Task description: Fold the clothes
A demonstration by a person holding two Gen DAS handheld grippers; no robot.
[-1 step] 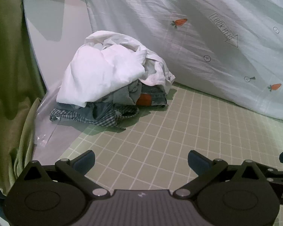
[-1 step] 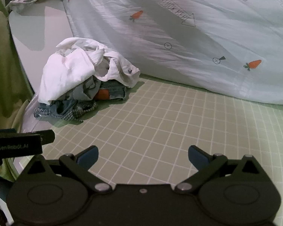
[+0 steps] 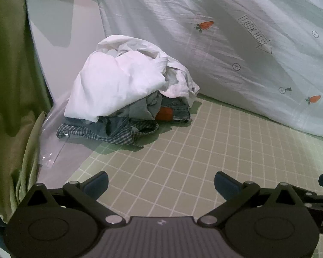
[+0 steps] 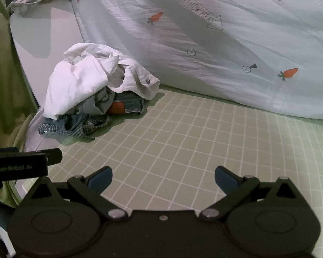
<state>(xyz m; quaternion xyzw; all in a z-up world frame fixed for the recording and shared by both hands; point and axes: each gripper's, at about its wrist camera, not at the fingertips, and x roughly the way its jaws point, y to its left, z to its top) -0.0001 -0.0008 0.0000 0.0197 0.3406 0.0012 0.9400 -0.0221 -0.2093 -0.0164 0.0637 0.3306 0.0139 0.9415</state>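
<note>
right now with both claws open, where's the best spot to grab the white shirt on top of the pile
Take the white shirt at its loose cuffed edge, the part that droops off the pile's right side toward the grid mat. Come in low from the open mat side with the right claw. That flap hangs free of the jeans beneath, so it likely lifts alone; the smooth bulge on the left offers no fold to pinch.
</note>
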